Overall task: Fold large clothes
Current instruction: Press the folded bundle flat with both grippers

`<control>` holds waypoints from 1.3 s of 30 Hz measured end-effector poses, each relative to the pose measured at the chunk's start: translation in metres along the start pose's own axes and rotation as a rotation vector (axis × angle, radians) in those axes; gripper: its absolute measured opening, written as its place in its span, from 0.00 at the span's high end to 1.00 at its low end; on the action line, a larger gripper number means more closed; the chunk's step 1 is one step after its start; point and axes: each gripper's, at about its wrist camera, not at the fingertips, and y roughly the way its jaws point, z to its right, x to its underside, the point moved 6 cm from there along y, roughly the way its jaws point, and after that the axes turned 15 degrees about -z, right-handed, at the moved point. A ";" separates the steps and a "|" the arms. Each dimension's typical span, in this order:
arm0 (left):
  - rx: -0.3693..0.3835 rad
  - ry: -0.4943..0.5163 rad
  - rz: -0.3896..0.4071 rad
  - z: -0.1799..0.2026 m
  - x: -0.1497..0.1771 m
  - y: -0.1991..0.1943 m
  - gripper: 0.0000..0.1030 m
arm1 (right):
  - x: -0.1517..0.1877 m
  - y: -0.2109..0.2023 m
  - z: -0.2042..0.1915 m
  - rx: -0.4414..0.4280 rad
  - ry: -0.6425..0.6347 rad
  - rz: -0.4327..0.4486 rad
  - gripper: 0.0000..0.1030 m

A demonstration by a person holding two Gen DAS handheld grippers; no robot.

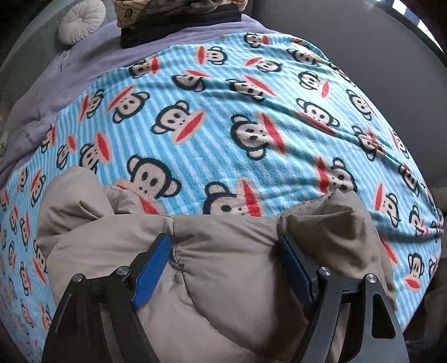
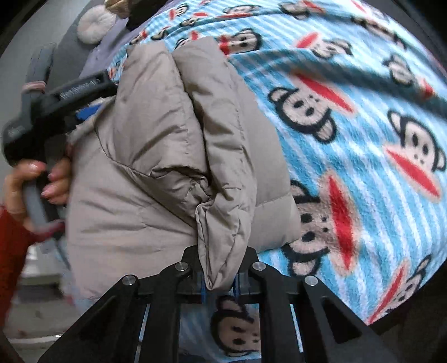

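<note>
A puffy beige quilted jacket (image 1: 223,268) lies bunched on a bed covered by a blue striped monkey-print blanket (image 1: 223,134). My left gripper (image 1: 223,257) is open, its blue-padded fingers (image 1: 152,269) spread wide and pressed against the jacket's bulk. In the right wrist view the jacket (image 2: 156,156) stands folded in thick layers. My right gripper (image 2: 220,279) is shut on a folded edge of the jacket. The left gripper's body (image 2: 56,111) and the hand holding it show at the left behind the jacket.
A purple sheet (image 1: 69,75) lies under the blanket at the far left. A round white cushion (image 1: 81,21) and a pile of dark and patterned fabric (image 1: 178,16) sit at the bed's head. A grey wall (image 1: 363,42) is at the right.
</note>
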 end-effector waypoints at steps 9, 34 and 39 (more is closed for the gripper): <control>0.002 -0.015 0.001 -0.008 0.007 -0.007 0.24 | -0.008 -0.052 0.026 0.060 0.001 0.056 0.29; 0.076 -0.296 0.079 -0.107 0.102 -0.099 0.00 | -0.058 -0.040 -0.081 0.044 -0.319 -0.001 0.12; 0.238 -0.434 -0.025 -0.136 0.150 -0.070 0.00 | -0.069 -0.030 -0.086 0.077 -0.338 -0.050 0.12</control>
